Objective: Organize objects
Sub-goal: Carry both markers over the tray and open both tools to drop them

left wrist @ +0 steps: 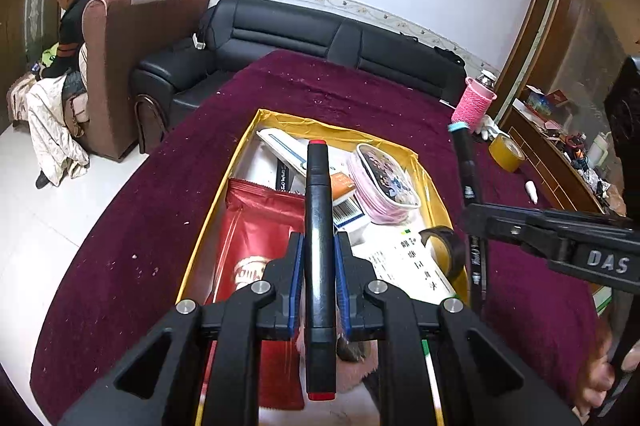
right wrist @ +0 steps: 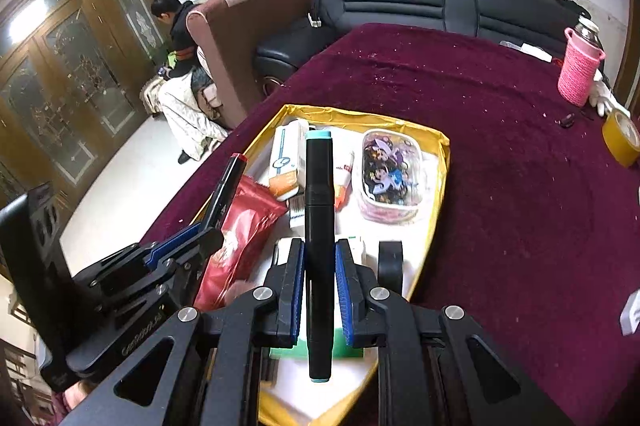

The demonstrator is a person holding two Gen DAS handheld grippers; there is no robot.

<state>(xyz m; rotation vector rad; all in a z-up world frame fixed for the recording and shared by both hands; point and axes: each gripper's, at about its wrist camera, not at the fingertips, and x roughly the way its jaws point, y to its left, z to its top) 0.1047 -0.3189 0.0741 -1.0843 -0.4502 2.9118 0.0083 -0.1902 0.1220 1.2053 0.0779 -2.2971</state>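
Above maroon cloth [left wrist: 140, 234] and cluttered box [left wrist: 262, 115], both tongs [left wrist: 319, 258] [right wrist: 319, 274] clamp markers [left wrist: 319, 209] [right wrist: 319, 226].

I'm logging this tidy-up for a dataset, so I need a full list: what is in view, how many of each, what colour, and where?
box: 1, yellow-lined, on the maroon table cover.
red pouch: 1, box's left side.
cartoon case: 1, pink with clear lid, box's far right.
white and orange carton: 1, box's far end.
black tape roll: 1, box's right edge.
yellow tape roll: 1, on the cover, far right.
bottle in pink knit sleeve: 1, far right of the table.
black sofa: 1, behind the table.
seated person: 1, dark top, far left.
red-capped marker: 1, black, in the left gripper.
teal-capped marker: 1, black, in the right gripper.
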